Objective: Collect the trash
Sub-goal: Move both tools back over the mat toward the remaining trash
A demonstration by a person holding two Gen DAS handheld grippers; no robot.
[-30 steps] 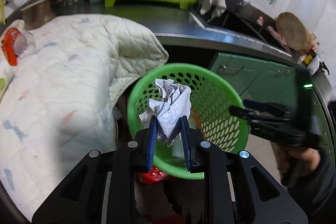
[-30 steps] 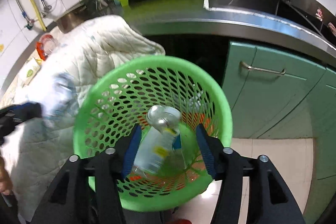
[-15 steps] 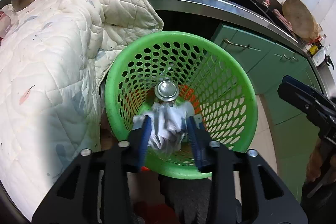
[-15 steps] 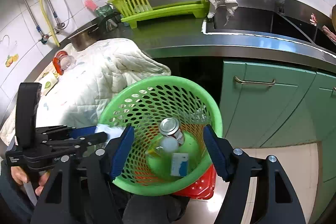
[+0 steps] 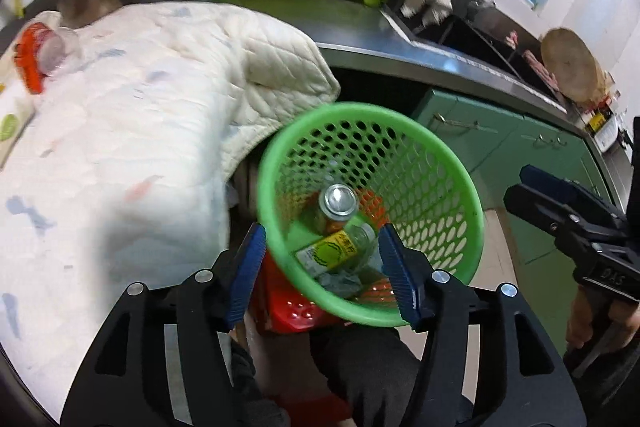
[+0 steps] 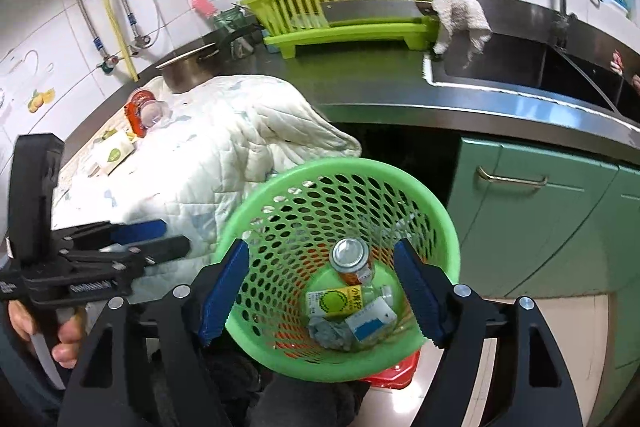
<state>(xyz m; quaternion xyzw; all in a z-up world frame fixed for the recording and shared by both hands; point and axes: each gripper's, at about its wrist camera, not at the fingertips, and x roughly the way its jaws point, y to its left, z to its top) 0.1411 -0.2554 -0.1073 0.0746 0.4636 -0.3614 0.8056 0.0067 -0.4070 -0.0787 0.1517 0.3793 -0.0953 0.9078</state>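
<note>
A green perforated basket (image 5: 280, 147) (image 6: 448, 227) stands below the counter edge. Inside lie a metal can (image 5: 340, 201) (image 6: 351, 255), a clear bottle with a yellow-green label (image 5: 332, 253) (image 6: 334, 303), a small blue-white carton (image 6: 370, 319) and a crumpled paper wad (image 5: 340, 281) (image 6: 326, 333). My left gripper (image 5: 324, 273) is open and empty above the basket's near rim; it also shows in the right wrist view (image 6: 160, 235). My right gripper (image 6: 322, 301) is open and empty over the basket; it also shows in the left wrist view (image 5: 536, 195).
A quilted white cloth (image 5: 120, 131) (image 6: 224, 147) covers a surface left of the basket, with a red-capped clear jar (image 5: 36, 55) (image 6: 140, 111) on it. A steel counter (image 6: 380, 83) holds a green dish rack (image 6: 352, 11), a pot and a sink. Green cabinets (image 6: 540, 211) stand right.
My left gripper carried the crumpled paper over the basket, opened and dropped it inside. My right gripper drew back upward from the basket, having released the bottle.
</note>
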